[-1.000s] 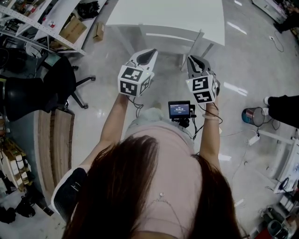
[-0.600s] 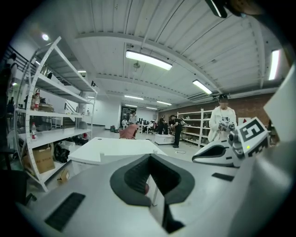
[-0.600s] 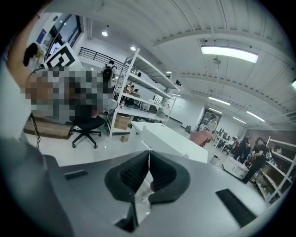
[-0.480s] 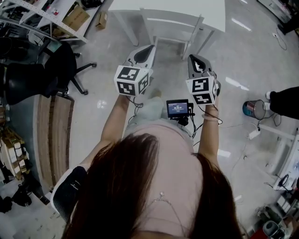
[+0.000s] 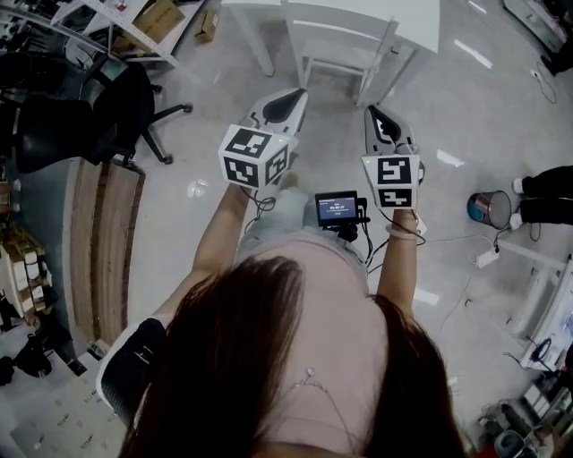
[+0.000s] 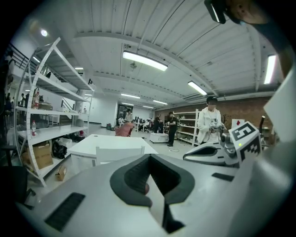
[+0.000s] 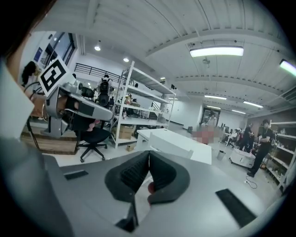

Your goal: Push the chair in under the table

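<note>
The left tongs (image 5: 288, 97) and right tongs (image 5: 373, 114) are hovering, each pressed together and empty, short of the white straight-backed chair (image 5: 345, 55) standing against the white tabletop (image 5: 416, 22).

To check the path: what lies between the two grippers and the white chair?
Only bare floor separates the left gripper and right gripper from the chair, in the head view.

Glossy floor (image 5: 175, 224) — white shelving (image 6: 46, 131)
</note>
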A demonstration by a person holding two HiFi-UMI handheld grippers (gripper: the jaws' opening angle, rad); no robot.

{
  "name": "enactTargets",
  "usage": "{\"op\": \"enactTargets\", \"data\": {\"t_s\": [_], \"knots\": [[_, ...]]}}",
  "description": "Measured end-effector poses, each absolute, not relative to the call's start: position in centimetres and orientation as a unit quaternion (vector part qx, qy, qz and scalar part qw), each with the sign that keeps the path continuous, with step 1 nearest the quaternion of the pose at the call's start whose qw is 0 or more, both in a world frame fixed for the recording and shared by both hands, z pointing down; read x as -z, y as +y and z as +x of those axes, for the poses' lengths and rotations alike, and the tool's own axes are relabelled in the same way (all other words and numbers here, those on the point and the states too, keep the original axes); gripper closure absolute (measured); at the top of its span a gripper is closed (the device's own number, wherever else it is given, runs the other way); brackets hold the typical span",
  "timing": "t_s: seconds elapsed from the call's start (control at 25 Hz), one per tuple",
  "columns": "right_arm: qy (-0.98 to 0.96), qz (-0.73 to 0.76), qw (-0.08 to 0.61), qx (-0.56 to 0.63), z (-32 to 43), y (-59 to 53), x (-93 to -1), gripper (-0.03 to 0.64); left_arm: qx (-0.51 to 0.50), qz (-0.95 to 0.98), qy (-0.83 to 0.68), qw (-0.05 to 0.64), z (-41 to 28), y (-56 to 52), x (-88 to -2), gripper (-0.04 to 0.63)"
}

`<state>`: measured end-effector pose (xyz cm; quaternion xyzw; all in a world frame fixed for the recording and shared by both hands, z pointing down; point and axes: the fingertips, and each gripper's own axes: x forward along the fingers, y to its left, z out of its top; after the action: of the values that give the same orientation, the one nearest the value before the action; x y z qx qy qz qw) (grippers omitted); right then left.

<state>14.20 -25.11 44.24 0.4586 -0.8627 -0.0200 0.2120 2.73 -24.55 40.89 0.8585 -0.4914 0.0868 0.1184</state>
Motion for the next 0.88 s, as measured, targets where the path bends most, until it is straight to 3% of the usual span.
{"op": "enactTargets", "data": {"t_s": [0.72, 0.88], "knots": [[-0.857, 0.507, 0.084, -0.036, 11.0, -24.3, -38.0, 0.595, -0.095, 0.873, -0.474, 0.063, -0.7, -24.1, -37.6, 0.588], [-0.845, 0.528, 0.087, -0.029, 10.7, -24.3, -37.6, 0.595, -0.071, 0.876, -0.473, 0.066, -2.2, -24.6, -36.1, 0.588]]}}
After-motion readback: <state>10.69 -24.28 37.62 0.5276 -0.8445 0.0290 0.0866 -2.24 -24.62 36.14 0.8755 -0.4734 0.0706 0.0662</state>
